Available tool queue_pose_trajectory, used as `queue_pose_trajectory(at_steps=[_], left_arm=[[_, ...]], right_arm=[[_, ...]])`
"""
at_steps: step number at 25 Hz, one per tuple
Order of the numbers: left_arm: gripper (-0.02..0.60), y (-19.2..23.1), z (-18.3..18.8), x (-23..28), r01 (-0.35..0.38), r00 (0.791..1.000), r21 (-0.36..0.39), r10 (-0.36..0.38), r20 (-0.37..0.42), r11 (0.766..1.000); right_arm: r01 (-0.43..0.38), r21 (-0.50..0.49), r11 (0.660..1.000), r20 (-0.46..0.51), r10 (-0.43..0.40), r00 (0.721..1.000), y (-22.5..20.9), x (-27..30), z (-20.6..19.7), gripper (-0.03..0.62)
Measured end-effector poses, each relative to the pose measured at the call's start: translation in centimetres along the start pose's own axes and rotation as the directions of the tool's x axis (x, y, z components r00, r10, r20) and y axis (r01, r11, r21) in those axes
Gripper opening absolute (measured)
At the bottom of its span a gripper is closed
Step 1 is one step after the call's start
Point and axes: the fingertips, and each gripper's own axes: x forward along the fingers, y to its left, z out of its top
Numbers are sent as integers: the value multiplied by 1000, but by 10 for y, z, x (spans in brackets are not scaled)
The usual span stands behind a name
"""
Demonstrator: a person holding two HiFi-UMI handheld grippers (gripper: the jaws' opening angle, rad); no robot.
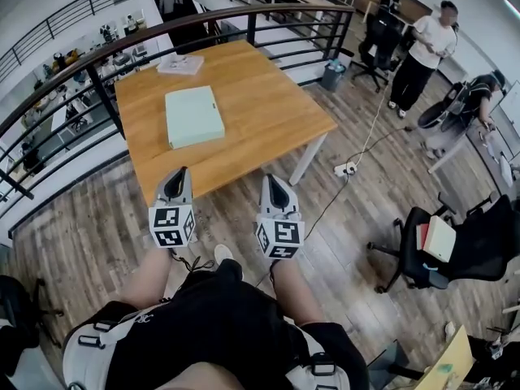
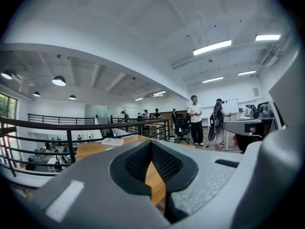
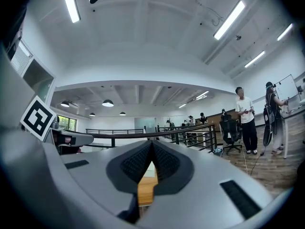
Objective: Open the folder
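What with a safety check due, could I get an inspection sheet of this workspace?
Surface: wooden table, mostly bare.
Job's things: pale green folder lies flat and closed mid-table.
Clutter: paper stack at the far corner.
Grippers: left claw and right claw both shut, empty, at the table's near edge.
Cables: white cable and power strip on the floor, right of the table.
Surroundings: black railing behind; office chair; person standing beyond.

From my head camera: I wear a black top (image 1: 213, 319) under pale grey harness straps (image 1: 85, 349) with black buckles (image 1: 101, 326), one white shoe (image 1: 223, 254) showing. My left gripper (image 1: 180, 173) and right gripper (image 1: 268, 179) are grey shells tipped in black, each bearing a cube (image 1: 171, 226) of black-and-white square markers. Black ribbed pads (image 2: 138, 163) line both.
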Motion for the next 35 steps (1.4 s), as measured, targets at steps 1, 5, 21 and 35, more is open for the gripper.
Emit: queue_pose_trajectory(at_steps=[1, 5, 21, 35], left_arm=[[3, 4, 0, 10, -1, 1000, 0, 1, -5, 1000], [3, 25, 2, 51, -12, 1000, -7, 12, -21, 1000], [3, 131, 24, 177, -90, 996, -70, 92, 16, 993], [3, 178, -4, 185, -233, 972, -90, 230, -39, 968]], right_arm=[[1, 2, 1000, -5, -1, 1000, -3, 11, -1, 5], [-7, 8, 1000, -21, 8, 1000, -11, 57, -3, 5], [-96, -44, 994, -20, 95, 995, -13, 259, 15, 5], [-217, -27, 976, -87, 214, 973, 5, 314, -16, 5]])
